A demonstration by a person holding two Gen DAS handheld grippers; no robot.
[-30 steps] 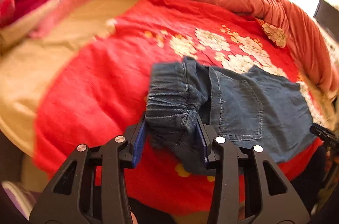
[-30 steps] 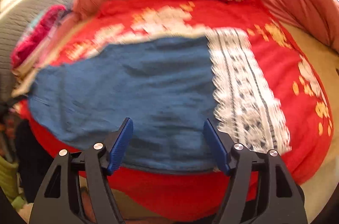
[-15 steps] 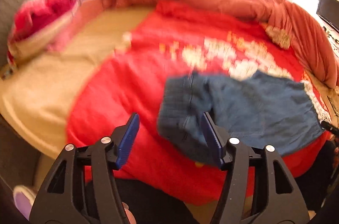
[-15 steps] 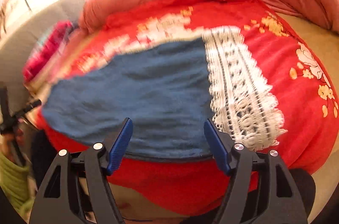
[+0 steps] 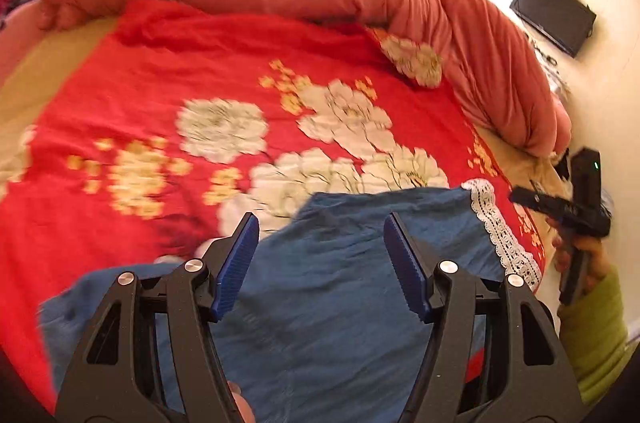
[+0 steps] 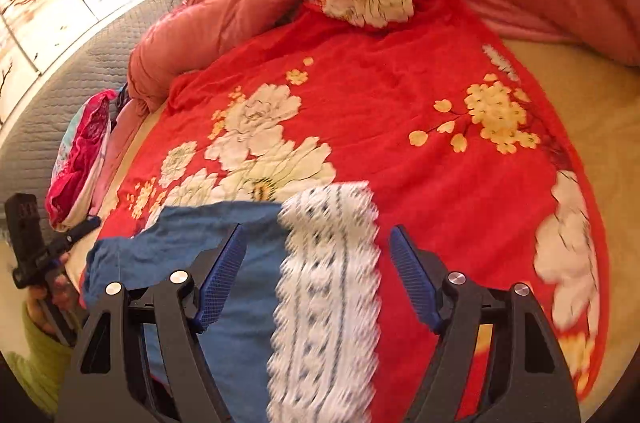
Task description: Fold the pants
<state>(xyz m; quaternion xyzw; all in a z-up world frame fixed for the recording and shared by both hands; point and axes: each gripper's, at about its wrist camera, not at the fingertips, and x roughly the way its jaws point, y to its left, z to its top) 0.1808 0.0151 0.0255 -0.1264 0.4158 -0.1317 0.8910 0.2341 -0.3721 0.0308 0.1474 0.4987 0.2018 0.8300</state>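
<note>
Both grippers, left (image 5: 320, 263) and right (image 6: 316, 275), hover with jaws wide and empty over the pants (image 5: 360, 303), whose length runs sideways between them on the bed (image 5: 160, 83).

The pants (image 5: 340, 303) are cut off by the lower edge; their lace hem (image 6: 324, 303) is blurred.

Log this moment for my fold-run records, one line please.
left hand-held gripper: open | right hand-held gripper: open | pants: flat on red blanket, unheld
</note>
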